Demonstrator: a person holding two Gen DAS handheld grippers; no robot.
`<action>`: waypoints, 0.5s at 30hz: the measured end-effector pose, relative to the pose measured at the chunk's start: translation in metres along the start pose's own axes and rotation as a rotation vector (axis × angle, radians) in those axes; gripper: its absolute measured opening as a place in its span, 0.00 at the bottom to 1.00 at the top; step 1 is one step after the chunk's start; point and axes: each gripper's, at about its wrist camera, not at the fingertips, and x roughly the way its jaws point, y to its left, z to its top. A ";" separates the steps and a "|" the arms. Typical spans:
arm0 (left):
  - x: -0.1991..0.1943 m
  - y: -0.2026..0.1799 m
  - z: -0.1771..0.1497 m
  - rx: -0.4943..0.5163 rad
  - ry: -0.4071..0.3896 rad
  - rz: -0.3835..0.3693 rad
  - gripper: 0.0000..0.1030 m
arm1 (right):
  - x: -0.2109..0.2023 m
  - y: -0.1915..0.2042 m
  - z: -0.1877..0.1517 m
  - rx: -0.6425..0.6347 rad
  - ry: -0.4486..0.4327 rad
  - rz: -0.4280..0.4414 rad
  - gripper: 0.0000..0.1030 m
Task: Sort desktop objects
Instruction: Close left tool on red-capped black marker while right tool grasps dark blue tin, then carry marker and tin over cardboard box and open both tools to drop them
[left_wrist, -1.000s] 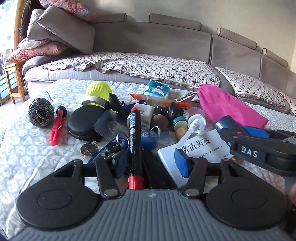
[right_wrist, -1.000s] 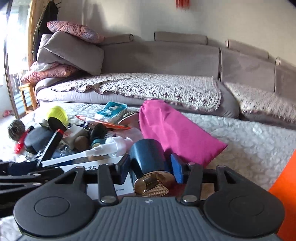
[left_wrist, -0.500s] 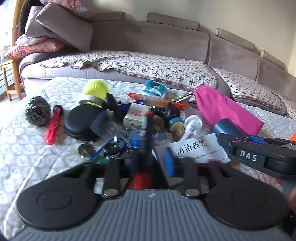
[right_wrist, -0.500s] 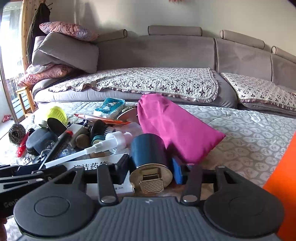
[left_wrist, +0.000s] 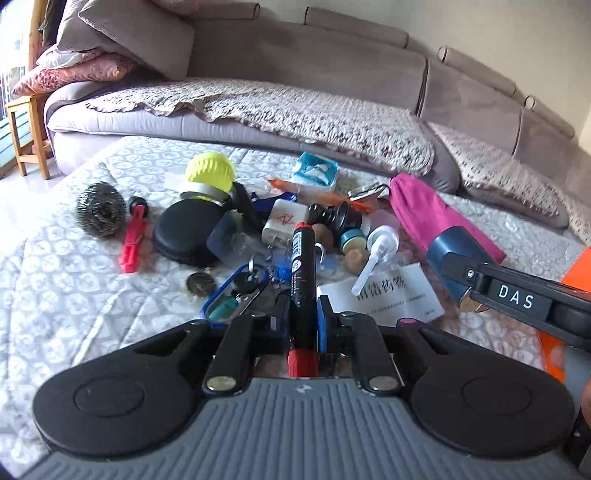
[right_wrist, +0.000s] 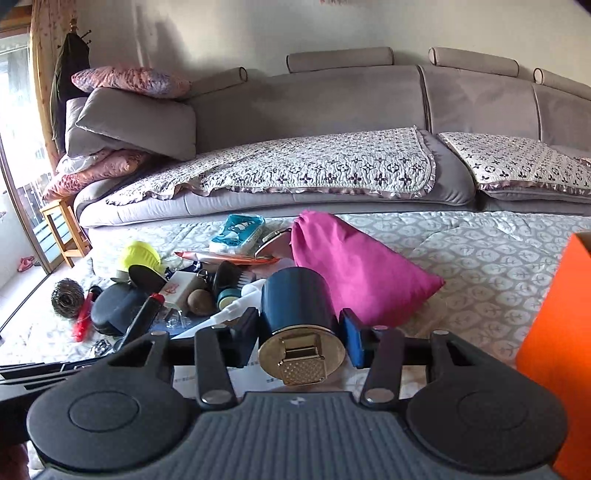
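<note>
Clutter of small objects covers the quilted tabletop (left_wrist: 66, 295); left tool (left_wrist: 303, 314) is clenched on a black marker (left_wrist: 303, 273), right tool (right_wrist: 300, 334) on a navy gold-capped canister (right_wrist: 297, 306) beside the magenta pouch (right_wrist: 354, 269)

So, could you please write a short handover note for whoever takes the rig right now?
Left gripper: shut on the black marker, red cap toward the camera.
Right gripper: shut on the dark blue cylindrical container, gold end facing the camera.
Orange box stands at the right.
Done: both items gripped, neither placed.
Left: the pile, including steel scourer, red clip and magenta pouch.
</note>
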 end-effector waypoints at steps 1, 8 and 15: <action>-0.004 0.000 0.000 0.001 0.014 0.011 0.16 | -0.002 -0.001 0.000 0.014 0.012 -0.001 0.45; -0.015 -0.024 0.009 0.054 0.051 0.043 0.16 | -0.026 0.002 -0.005 0.086 0.096 0.005 0.45; -0.044 -0.041 0.009 0.078 -0.005 0.026 0.16 | -0.080 0.008 -0.007 0.067 0.052 0.015 0.45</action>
